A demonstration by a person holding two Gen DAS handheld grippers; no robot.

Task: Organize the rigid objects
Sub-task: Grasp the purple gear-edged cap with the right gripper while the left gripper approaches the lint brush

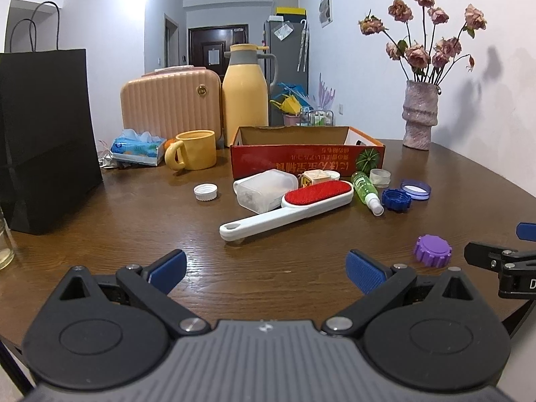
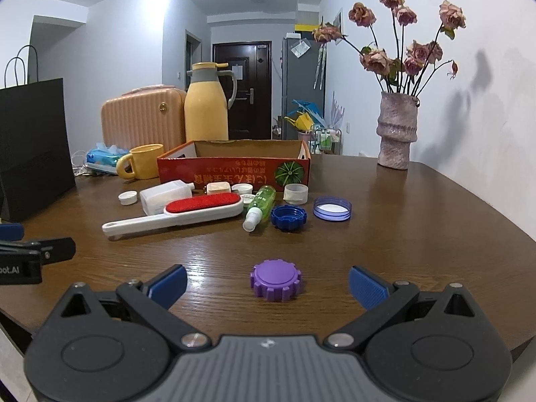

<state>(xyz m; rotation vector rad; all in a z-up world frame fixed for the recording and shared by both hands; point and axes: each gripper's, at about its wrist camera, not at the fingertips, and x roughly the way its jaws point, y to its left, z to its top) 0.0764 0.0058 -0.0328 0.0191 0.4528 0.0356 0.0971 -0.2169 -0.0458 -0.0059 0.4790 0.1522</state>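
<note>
We hold the right gripper [image 2: 266, 284] wide open, nothing gripped; purple cap [image 2: 275, 279] lies btwn its fingers, on bare table [image 2: 418, 234] well short of the red box [image 2: 234, 167]. Left gripper [image 1: 266, 269] also wide open, empty, w/ bare wood ahead up to the lint brush [image 1: 288, 206], which lies just before the box.

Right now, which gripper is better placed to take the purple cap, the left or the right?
The right gripper. The purple cap lies on the table directly between its open fingers. The left gripper, also open, faces bare wood near the lint brush, with the cap off to its right.
</note>
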